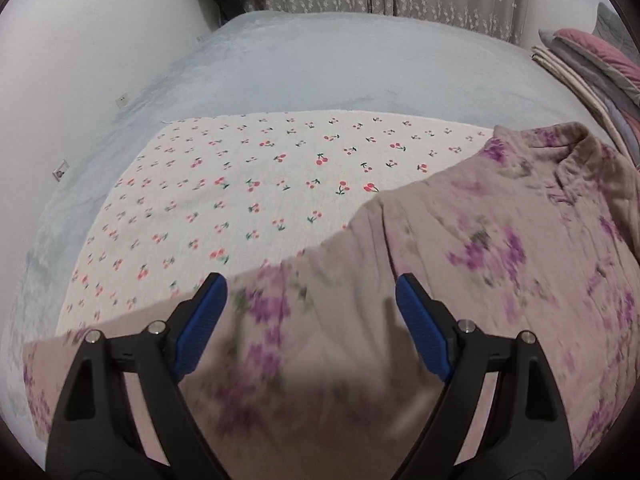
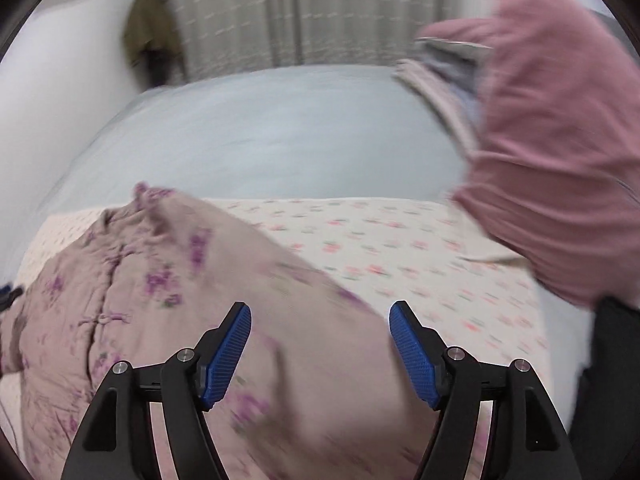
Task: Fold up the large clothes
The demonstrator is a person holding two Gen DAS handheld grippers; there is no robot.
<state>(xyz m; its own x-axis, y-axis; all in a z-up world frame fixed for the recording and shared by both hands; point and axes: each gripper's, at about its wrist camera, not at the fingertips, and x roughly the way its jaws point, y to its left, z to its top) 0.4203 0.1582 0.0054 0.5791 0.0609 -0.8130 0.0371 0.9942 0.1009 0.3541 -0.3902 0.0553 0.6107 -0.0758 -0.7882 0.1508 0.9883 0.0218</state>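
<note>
A padded pale-pink jacket with purple flowers (image 1: 500,248) lies on a white cherry-print cloth (image 1: 248,184) spread over the bed. Its collar points to the far side, and one sleeve runs out to the left under my left gripper (image 1: 310,298). That gripper hangs above the sleeve with its blue pads (image 1: 202,330) wide apart and nothing between them. In the right wrist view the same jacket (image 2: 160,300) fills the lower left. My right gripper (image 2: 320,322) is open above the jacket's right side, pads apart and not pressing on the cloth.
The grey-blue bed cover (image 1: 340,60) stretches to a curtain at the back. Stacked pink and grey pillows and folded bedding (image 1: 592,68) sit at the right; a large pink pillow (image 2: 560,140) looms close in the right wrist view. A white wall runs along the left.
</note>
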